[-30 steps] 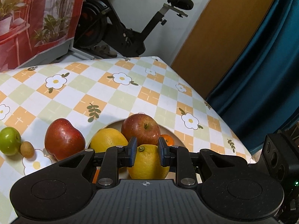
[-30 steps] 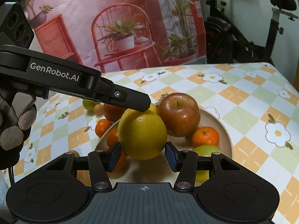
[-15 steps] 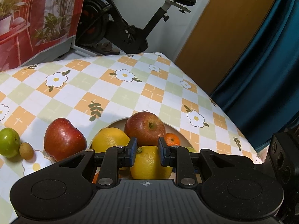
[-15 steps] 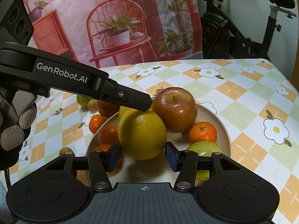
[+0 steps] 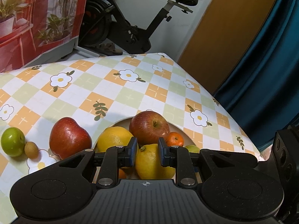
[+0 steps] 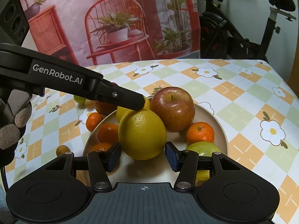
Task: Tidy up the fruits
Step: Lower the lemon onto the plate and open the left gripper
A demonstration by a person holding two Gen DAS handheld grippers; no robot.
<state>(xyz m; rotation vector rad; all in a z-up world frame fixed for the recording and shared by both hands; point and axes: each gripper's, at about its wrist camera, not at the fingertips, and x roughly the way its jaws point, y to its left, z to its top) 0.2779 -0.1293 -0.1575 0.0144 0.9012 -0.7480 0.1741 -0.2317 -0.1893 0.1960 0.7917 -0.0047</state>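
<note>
The left tongs reach over the near rim of the plate with their blue pads parted and a narrow gap showing on each side of the top of the large lemon, so they stand released around it rather than clamped; in the right wrist view the left tongs end right at the crown of that lemon, and whether the tip touches the peel cannot be told. The right tongs are also released, their pads spread wider than the lemon and just short of its near side. The lemon sits in the middle of the beige plate. Behind it on the plate lie a red apple and a second yellow citrus; mandarins and a green fruit fill the plate's sides. Off the plate, on the flower-patterned worktop, rest another red apple, a small green apple and a little brown fruit touching it. An exercise bike stands beyond the worktop.
</note>
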